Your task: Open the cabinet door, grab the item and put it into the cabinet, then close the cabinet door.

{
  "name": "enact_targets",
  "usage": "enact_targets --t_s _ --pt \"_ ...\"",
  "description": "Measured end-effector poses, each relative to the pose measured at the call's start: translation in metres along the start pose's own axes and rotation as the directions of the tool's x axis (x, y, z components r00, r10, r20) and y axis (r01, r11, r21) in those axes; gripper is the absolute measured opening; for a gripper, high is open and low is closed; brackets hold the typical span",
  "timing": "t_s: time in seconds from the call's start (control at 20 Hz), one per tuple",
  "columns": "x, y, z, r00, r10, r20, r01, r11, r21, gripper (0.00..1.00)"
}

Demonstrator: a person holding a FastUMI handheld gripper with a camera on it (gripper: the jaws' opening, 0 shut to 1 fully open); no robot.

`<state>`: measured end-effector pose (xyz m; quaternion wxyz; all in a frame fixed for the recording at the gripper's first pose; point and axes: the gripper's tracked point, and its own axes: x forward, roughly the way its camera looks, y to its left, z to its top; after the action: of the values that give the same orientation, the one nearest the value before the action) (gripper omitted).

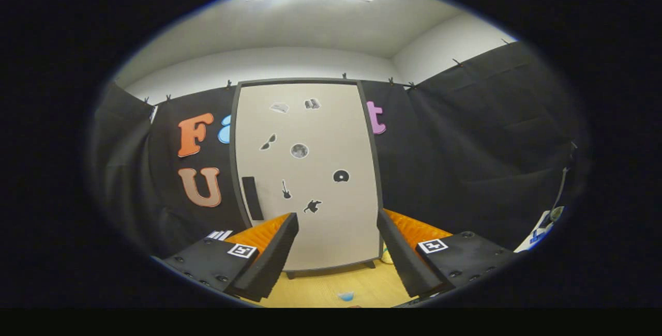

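Note:
A tall cabinet [310,170] with a pale door in a dark frame stands straight ahead on the wooden table [331,287]. Its door is closed and carries several small stickers. A dark vertical handle [252,198] sits on the door's left side, just above my left finger. My gripper [337,232] is open, its fingers spread wide with nothing between them, aimed at the lower part of the door. A small blue item [346,295] lies on the table between the fingers, close to me. A small yellowish object [386,258] peeks out at the cabinet's right foot.
Black cloth walls close the booth to the left, the right and behind the cabinet. A white and blue object [540,230] lies far right, beside the right finger. White strips [220,234] show at the left behind the left finger.

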<state>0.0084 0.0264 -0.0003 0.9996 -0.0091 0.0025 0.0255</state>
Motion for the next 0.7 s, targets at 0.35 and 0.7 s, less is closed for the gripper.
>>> enact_targets --t_s 0.35,0.7 --pt "-0.001 0.009 -0.008 0.999 0.028 -0.02 -0.028 1.0 0.0 0.97" --pt "0.029 0.061 -0.013 0.991 0.123 -0.049 -0.124 0.992 -0.023 0.97"
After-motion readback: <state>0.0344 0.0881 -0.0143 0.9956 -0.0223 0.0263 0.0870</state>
